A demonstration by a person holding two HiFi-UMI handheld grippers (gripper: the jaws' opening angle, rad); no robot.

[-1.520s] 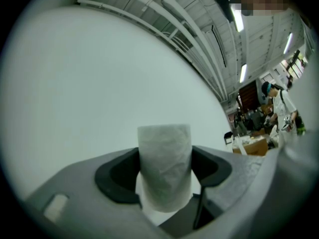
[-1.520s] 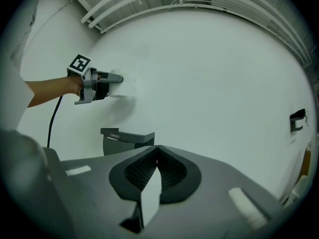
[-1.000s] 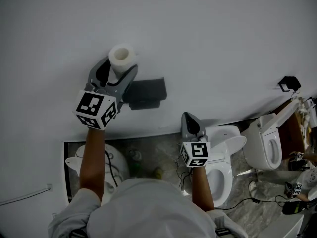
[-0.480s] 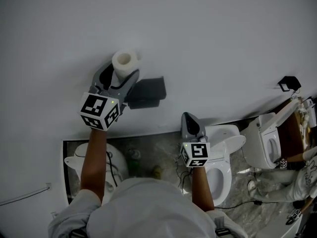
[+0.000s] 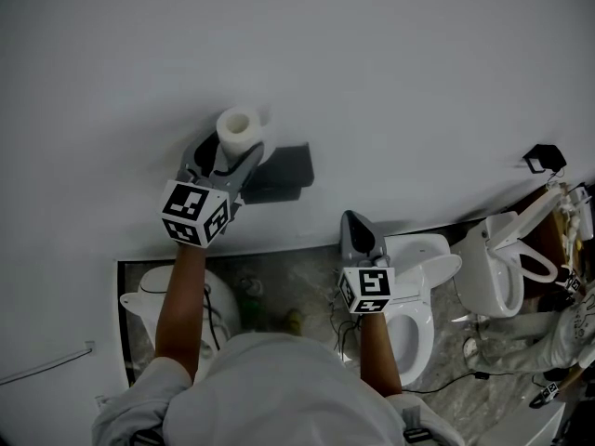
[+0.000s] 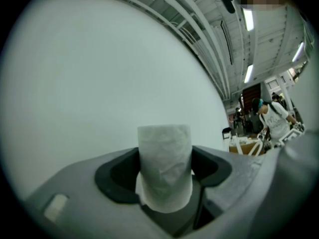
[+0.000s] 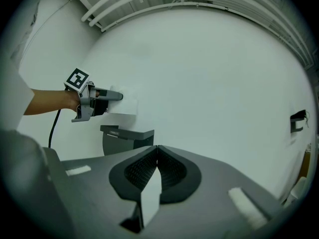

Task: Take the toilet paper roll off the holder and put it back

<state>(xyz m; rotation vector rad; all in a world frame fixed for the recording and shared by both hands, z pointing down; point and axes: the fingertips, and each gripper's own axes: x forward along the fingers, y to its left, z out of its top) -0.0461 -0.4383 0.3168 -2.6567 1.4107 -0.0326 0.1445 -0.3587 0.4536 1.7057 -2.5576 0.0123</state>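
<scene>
A white toilet paper roll (image 5: pixel 239 130) stands on end between the jaws of my left gripper (image 5: pixel 223 152), which is shut on it, up against the white wall. In the left gripper view the roll (image 6: pixel 164 167) fills the gap between the jaws. The dark grey holder (image 5: pixel 276 175) is fixed to the wall just right of and below the roll; the roll is off it. My right gripper (image 5: pixel 355 226) hangs lower, to the right, shut with nothing in it. From the right gripper view I see the holder (image 7: pixel 126 138) under the left gripper (image 7: pixel 117 97).
Below the wall, white toilets (image 5: pixel 423 291) stand in a row on a marbled floor, another toilet (image 5: pixel 507 268) further right. A small black bracket (image 5: pixel 543 156) is on the wall at the right. People (image 6: pixel 273 118) stand far off in the hall.
My left gripper has carried the roll up and to the right along the wall, closer to the holder. The right gripper has stayed still.
</scene>
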